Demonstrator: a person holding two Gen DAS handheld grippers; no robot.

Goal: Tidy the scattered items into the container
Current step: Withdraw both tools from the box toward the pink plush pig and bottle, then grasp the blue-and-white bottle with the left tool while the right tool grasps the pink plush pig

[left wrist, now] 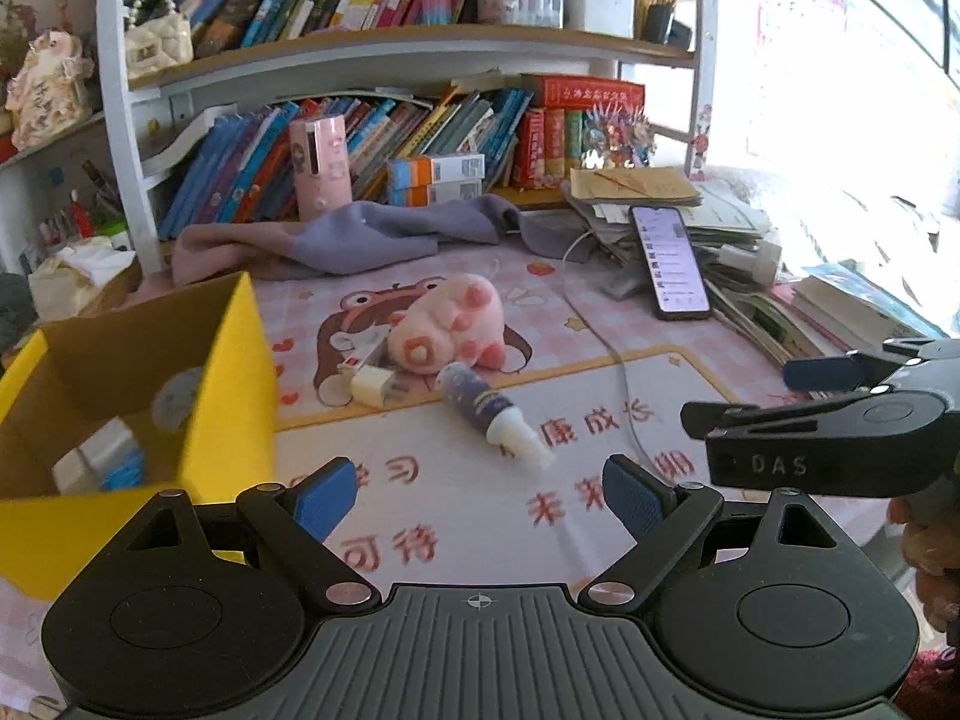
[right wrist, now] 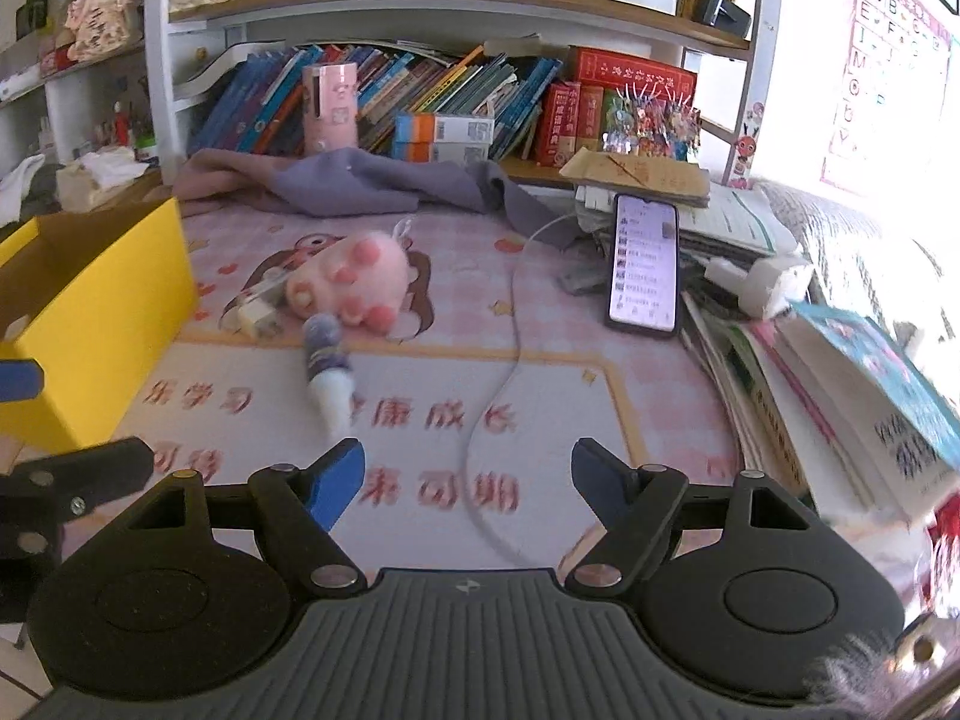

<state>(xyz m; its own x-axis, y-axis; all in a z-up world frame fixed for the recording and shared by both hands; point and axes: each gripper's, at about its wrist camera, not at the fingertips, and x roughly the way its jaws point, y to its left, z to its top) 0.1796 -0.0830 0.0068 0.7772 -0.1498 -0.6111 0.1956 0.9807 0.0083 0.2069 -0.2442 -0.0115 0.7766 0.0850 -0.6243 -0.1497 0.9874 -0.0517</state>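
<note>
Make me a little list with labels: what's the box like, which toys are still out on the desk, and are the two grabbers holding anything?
Box: yellow cardboard box, open top, at the left of the desk, some things already inside
Still out: pink plush toy, small white charger plug touching it, purple tube with a white cap lying in front
Also on desk: phone with screen lit, white cable
Left gripper: open, empty
Right gripper: open, empty

Yellow box point(left wrist: 228, 396), pink plush toy point(left wrist: 447, 324), starry navy tube point(left wrist: 480, 408)
</note>
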